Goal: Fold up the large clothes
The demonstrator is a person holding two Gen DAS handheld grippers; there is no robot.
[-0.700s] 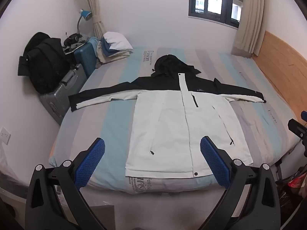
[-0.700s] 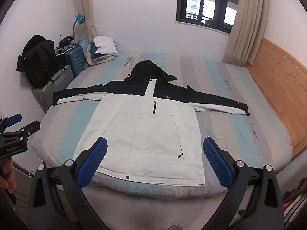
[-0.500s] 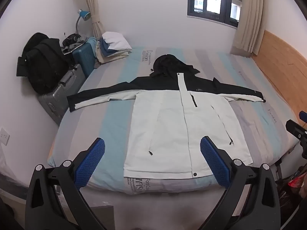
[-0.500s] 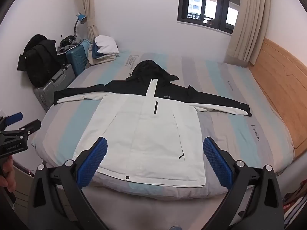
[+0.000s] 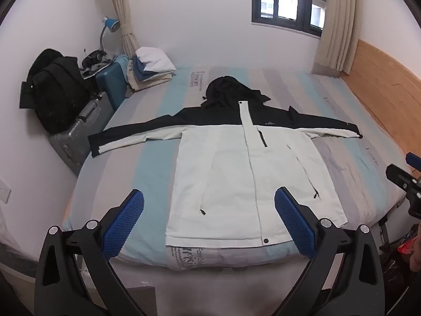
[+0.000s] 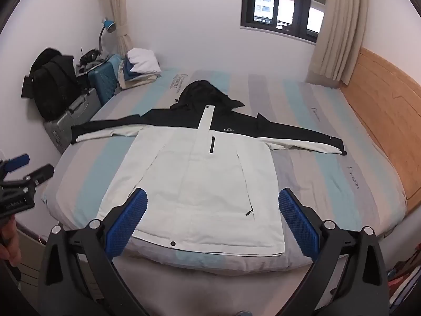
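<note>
Above the bed's (image 5: pixel 110 173) near edge, both tools, left (image 5: pixel 209 220) and right (image 6: pixel 212 220), gape apart, clear of the jacket (image 5: pixel 236 173).

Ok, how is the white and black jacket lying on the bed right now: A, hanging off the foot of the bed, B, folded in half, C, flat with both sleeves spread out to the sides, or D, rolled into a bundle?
C: the jacket lies flat on the bed, front up, sleeves stretched out to either side.
</note>
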